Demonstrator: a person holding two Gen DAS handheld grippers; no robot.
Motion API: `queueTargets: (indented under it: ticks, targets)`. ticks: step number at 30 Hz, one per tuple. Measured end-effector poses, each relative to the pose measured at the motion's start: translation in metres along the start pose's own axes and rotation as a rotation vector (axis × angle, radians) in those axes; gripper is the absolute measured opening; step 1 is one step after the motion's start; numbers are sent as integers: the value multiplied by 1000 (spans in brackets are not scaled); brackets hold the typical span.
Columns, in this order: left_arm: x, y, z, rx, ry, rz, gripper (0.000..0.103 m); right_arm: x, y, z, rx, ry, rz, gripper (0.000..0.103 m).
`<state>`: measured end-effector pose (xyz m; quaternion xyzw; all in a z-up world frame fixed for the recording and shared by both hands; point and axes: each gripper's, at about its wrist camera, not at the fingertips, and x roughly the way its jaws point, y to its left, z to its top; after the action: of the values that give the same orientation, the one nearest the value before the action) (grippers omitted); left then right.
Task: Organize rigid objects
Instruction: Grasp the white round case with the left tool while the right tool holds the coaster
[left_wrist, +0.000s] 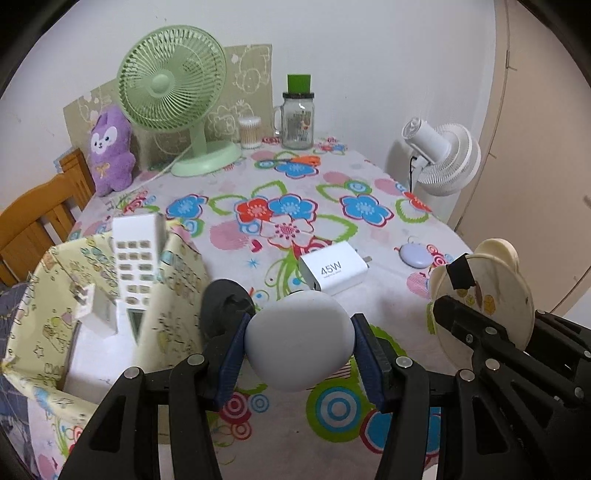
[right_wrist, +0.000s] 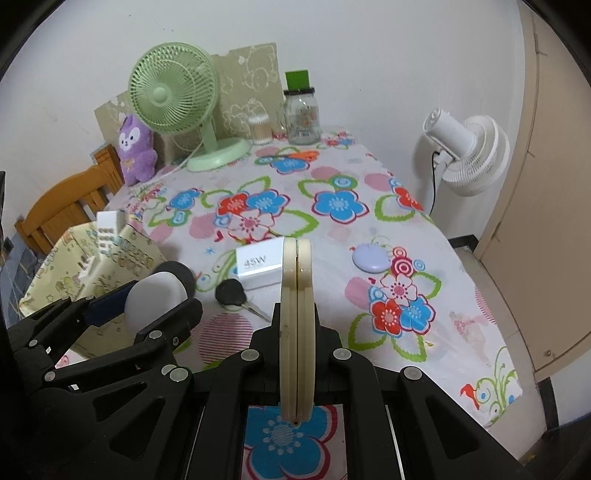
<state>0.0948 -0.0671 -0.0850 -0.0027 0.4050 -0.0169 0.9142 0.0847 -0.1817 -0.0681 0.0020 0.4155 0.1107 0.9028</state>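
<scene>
Listing what you have before you, largest first, with handling notes.

1. Table (right_wrist: 461, 295), floral cloth. Loose items lie on its near half.
2. Bin (left_wrist: 177, 295), yellow fabric, near left edge. It already holds a remote (left_wrist: 135, 266) standing tilted against the far wall, and a small white block beside it. Treat this as the likely destination.
3. Left gripper (left_wrist: 299, 347), clenched on the ball (left_wrist: 299, 343). The blue pads press its two sides and the ball is carried clear of the cloth, just right of the bin. Keep the squeeze steady: a smooth round body will probably roll out if you loosen early. Move left over the bin's open mouth, lower, then release, staying clear of the remote.
4. Right gripper (right_wrist: 297, 332), clamped on the compact (right_wrist: 297, 314), a cream disc held upright on edge. It hangs right of the ball. Hold it back until the left is clear, so the two tools do not meet over the bin.
5. Charger (left_wrist: 334, 267), white, marked 45W, lying mid-table beyond the ball.
6. Key (right_wrist: 232, 293), black-headed, just near of the charger.
7. Lilac pod (right_wrist: 371, 258), flat, round, on the right side, well apart from the rest.

Items 5 to 7 look still unsorted.
</scene>
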Motion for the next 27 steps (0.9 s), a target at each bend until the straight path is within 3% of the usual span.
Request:
queueTargets:
  ticks: [27]
  targets:
    - [-71, 72, 13, -45, -113, 40, 57, -50, 86, 26, -86, -95, 49, 11]
